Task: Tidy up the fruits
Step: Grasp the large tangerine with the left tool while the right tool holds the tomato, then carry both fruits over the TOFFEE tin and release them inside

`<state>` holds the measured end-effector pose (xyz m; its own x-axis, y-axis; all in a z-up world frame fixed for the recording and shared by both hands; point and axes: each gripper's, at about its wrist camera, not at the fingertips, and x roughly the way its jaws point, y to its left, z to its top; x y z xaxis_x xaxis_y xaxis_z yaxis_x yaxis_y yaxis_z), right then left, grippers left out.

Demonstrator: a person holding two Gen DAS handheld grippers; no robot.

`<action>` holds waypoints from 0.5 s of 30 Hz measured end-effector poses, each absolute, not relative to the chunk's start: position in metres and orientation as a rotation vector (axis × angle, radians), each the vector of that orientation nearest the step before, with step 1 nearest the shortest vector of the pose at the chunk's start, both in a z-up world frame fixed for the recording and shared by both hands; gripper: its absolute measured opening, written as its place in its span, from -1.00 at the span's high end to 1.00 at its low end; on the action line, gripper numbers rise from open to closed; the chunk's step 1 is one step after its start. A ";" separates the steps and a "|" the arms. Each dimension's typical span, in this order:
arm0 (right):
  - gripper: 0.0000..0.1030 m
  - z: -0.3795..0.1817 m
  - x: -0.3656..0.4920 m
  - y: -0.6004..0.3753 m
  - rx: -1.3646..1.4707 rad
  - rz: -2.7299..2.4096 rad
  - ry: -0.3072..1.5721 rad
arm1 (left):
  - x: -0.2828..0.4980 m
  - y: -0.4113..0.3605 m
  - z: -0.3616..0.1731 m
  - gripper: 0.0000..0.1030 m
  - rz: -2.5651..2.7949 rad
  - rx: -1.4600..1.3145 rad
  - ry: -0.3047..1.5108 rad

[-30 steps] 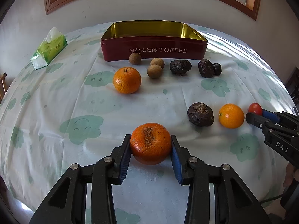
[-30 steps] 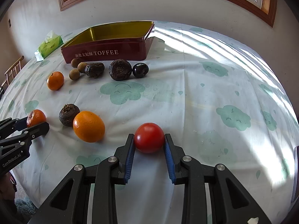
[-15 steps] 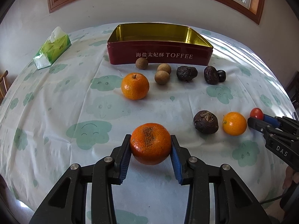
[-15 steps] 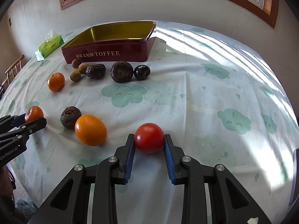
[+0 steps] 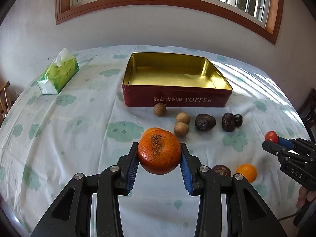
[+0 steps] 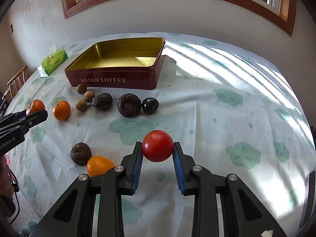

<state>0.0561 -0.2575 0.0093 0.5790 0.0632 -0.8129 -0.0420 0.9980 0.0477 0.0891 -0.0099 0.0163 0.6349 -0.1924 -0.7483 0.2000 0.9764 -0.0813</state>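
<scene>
Claws both loaded: left claw [image 5: 159, 159] pinching a scarred tangerine [image 5: 159, 151], right claw [image 6: 157, 154] pinching a tomato [image 6: 157, 145], both fruits lifted off the surface [image 6: 227, 118], tin [image 5: 175, 100] toward its far edge.

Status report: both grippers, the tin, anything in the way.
Left gripper shut on mandarin. Right gripper shut on tomato. Tin open, nothing inside. Loose fruit lies before it; no blockage above.

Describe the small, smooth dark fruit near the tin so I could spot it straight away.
Find the red toffee tin. In front of it runs a row of brown and dark fruits; the plum is at the row's right end, touching a wrinkled fruit. It alone is smooth, shiny and near-black.
</scene>
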 end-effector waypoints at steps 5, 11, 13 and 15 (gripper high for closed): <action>0.45 0.018 0.072 -0.255 0.035 0.082 0.931 | 0.109 0.000 0.026 0.22 -0.183 0.005 0.824; 0.45 0.029 0.093 -0.248 0.033 0.106 0.903 | 0.132 0.006 0.036 0.22 -0.171 0.003 0.782; 0.45 0.032 0.101 -0.247 0.040 0.115 0.894 | 0.141 0.007 0.038 0.22 -0.172 0.012 0.765; 0.45 0.036 0.111 -0.244 0.039 0.121 0.884 | 0.152 0.007 0.041 0.21 -0.173 0.023 0.752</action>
<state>0.1105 -0.2445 0.0363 0.6277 0.1217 -0.7689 -0.0897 0.9924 0.0839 0.1520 0.0074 0.0406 0.7165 -0.1484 -0.6816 0.1646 0.9855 -0.0416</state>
